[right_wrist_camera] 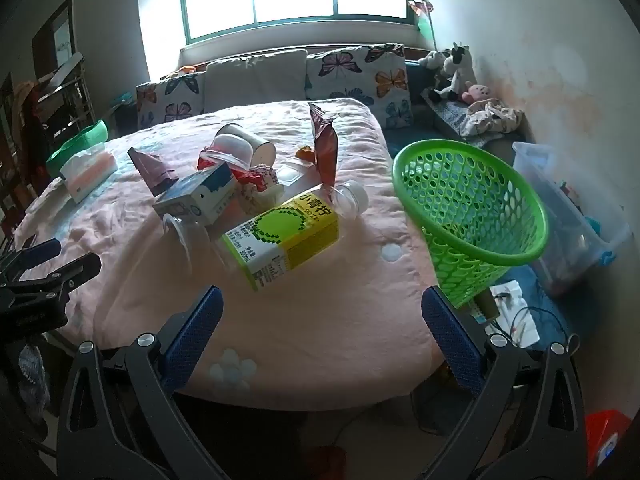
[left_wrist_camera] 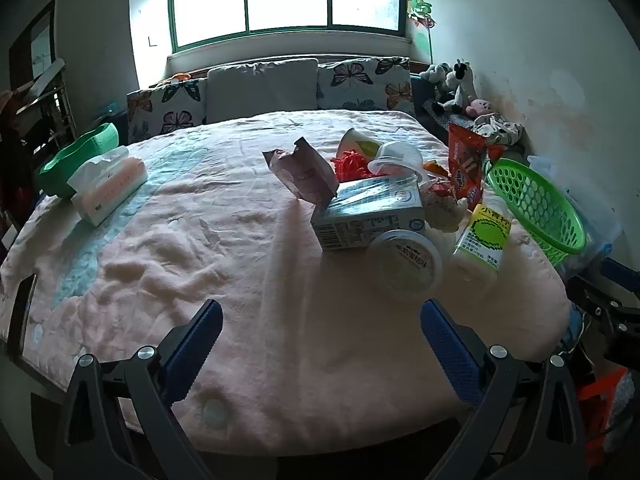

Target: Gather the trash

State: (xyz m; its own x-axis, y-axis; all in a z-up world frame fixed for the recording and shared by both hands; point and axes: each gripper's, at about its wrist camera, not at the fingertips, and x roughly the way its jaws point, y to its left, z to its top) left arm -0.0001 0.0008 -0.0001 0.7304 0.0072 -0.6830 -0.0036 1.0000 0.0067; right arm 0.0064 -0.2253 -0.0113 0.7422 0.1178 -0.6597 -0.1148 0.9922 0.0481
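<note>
Trash pile: you have it heaped on the pink blanket, toward the right side of the round table, beside the green basket.
Bottle: your yellow-and-green labelled drink bottle lies on its side at the near edge of the pile, white cap toward the basket.
Carton: the blue-and-white milk carton lies tipped over in the middle of the heap, with a round lidded tub touching its near corner.
Wrappers: a pinkish torn pouch leans on the carton; a red-brown snack bag stands upright behind the bottle.
Cups: a clear plastic cup and a white paper cup lie on their sides at the back; the crumpled red and white bits under them are probably wrappers, though you cannot tell from here.
Basket: it sits tilted at the table's right edge, mouth toward the pile.
Tissue pack: the soft tissue pack rests on the far left, well apart from the trash.
Left gripper: your jaws stand wide apart over bare blanket, holding nothing.
Right gripper: jaws likewise spread wide and empty, just short of the bottle.
</note>
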